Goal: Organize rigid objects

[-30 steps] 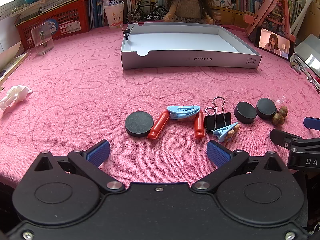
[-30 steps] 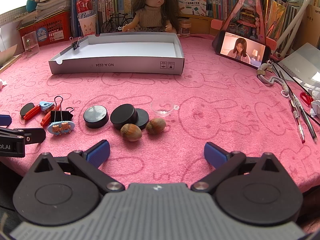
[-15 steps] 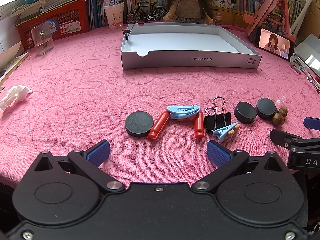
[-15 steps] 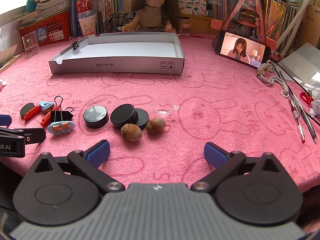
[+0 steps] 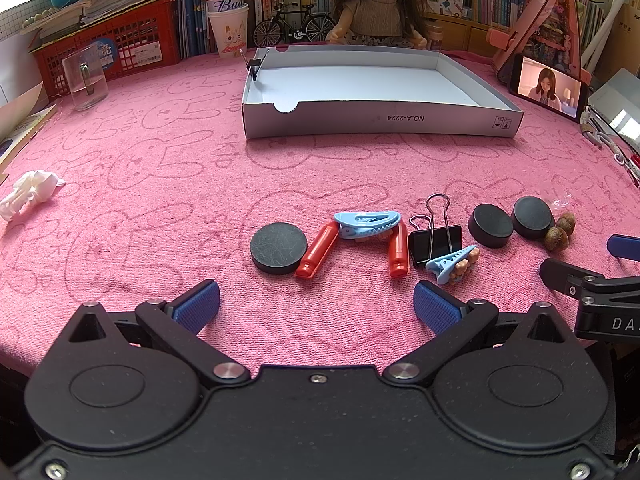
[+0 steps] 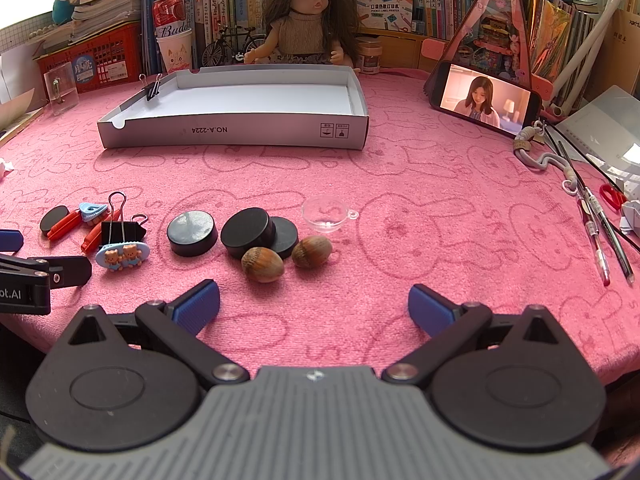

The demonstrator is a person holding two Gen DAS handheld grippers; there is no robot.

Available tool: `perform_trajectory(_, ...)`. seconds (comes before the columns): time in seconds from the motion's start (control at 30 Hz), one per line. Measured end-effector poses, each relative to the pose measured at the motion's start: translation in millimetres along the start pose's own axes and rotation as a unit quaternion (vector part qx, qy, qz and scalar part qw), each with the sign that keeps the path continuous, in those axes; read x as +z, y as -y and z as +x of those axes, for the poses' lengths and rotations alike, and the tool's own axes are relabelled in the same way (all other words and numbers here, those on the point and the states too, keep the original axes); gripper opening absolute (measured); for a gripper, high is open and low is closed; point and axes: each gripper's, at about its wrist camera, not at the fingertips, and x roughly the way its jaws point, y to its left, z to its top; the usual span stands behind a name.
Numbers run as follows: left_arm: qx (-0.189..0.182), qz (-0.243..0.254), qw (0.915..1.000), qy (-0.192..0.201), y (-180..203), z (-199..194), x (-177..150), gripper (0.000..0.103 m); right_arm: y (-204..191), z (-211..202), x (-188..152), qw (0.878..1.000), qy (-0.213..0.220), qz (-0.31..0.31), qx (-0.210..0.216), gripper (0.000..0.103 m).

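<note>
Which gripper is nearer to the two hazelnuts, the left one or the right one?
Right. The right gripper is open just short of the hazelnuts, which lie slightly to its left. The left gripper is open before the red clips, with the hazelnuts far to its right.

You are looking low across the desk [image 5: 160, 168] from both wrists, both views sharing the white box [image 5: 376, 118] [image 6: 232, 132].

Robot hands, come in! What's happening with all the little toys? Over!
Left gripper open, holding nothing. Right gripper open too. Discs, clips, hazelnuts on the pink cloth; white box has nothing inside. Nothing blocking.
</note>
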Motion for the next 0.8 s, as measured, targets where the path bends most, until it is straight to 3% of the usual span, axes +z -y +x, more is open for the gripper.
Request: perform_trajectory(0.8,-0.006,0.008,0.9997,0.021,-2.8,-4.8,-6.7,0.103,-1.0,-0.8,-2.0,1.000,0.008,-0.001,0.002,0.103)
